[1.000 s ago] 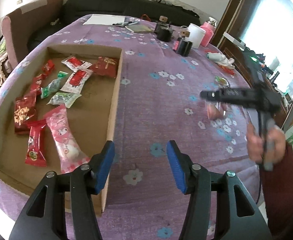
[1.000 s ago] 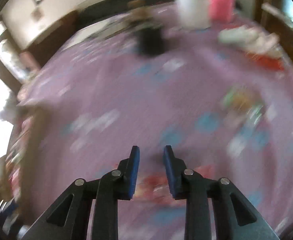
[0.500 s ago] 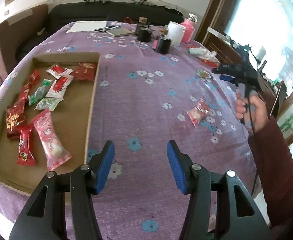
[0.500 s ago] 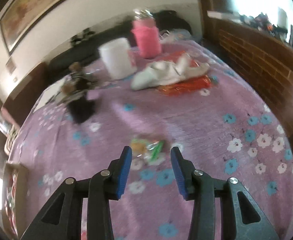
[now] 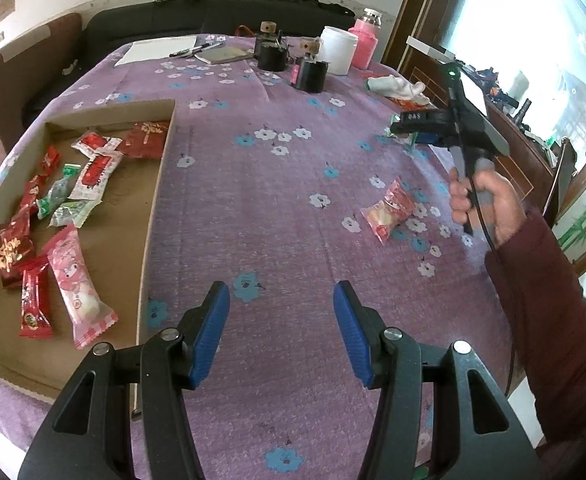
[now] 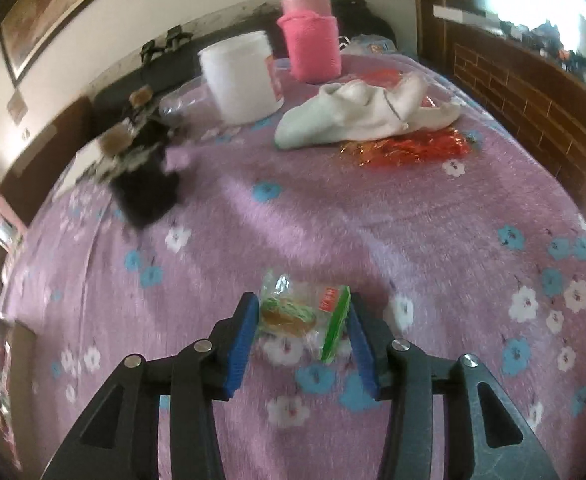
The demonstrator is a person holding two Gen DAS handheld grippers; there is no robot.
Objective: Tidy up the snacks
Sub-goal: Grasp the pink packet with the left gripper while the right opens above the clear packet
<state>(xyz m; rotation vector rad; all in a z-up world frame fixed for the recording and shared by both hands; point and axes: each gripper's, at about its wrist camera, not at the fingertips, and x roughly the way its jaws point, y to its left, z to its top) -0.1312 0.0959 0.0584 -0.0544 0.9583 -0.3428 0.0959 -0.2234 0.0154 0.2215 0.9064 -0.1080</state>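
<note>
Progress: partly done. The cardboard tray (image 5: 155, 184) at the left of the table already holds a spread of wrapped snacks, mostly red packets (image 5: 33, 300), some green, one long pink one (image 5: 75, 280). Outstanding, as far as can be seen: a pink-and-white snack packet (image 5: 389, 210) lying loose on the purple floral tablecloth (image 5: 253, 184), and a clear-and-green wrapped snack (image 6: 305, 316) further toward the table's right side.

Right gripper (image 6: 303, 344): angled down at the cloth, jaws apart and straddling the clear-and-green snack; the pads appear not to press on it, so it is judged not yet gripped. The person's right hand (image 5: 481, 204) holds the handle, sleeve in dark red.

Left gripper (image 5: 281, 332): jaws apart, nothing between them, poised over bare cloth just beside the tray.
</note>
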